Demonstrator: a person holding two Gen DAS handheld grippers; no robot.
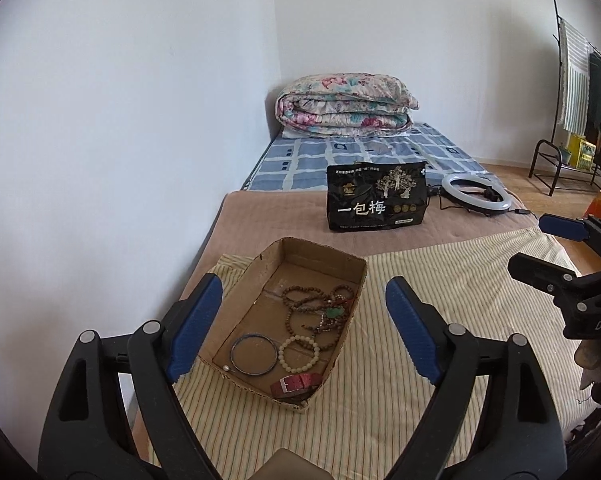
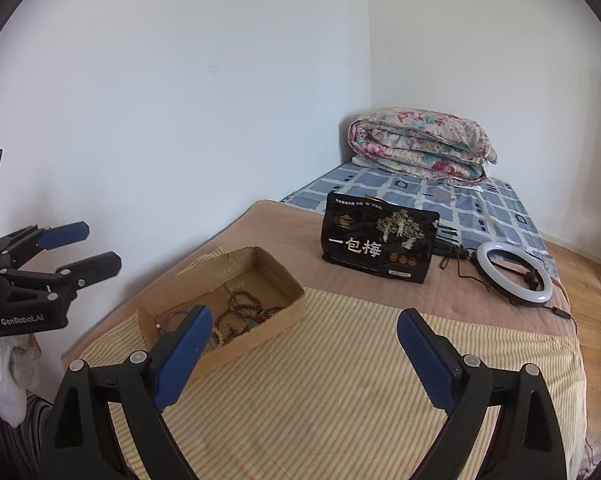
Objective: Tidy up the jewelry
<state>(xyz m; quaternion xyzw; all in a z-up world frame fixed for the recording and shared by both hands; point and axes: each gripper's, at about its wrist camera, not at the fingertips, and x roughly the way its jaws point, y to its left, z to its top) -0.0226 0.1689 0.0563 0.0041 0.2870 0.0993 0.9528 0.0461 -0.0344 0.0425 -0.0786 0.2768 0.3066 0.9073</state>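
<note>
A shallow cardboard box (image 1: 320, 258) (image 2: 260, 330) lies on a striped cloth (image 1: 420, 320) on the bed. Inside it are brown bead strands (image 1: 304, 300) (image 2: 240, 308) with a green pendant (image 1: 332, 312), a metal bangle (image 1: 254, 354), a white bead bracelet (image 1: 300, 354) and a red strap (image 1: 296, 382). My left gripper (image 1: 303, 284) (image 2: 100, 242) hangs above the box's near end, open, nothing between its fingers. To the right of the box, my right gripper (image 2: 305, 314) (image 1: 530, 242) is open over the cloth and holds nothing.
A black snack bag (image 1: 376, 200) (image 2: 380, 248) stands behind the box, with a ring light (image 1: 476, 194) (image 2: 514, 276) and its cable to the right. A folded floral quilt (image 1: 344, 106) lies at the far end. The wall runs along the left; a clothes rack (image 1: 580, 80) stands far right.
</note>
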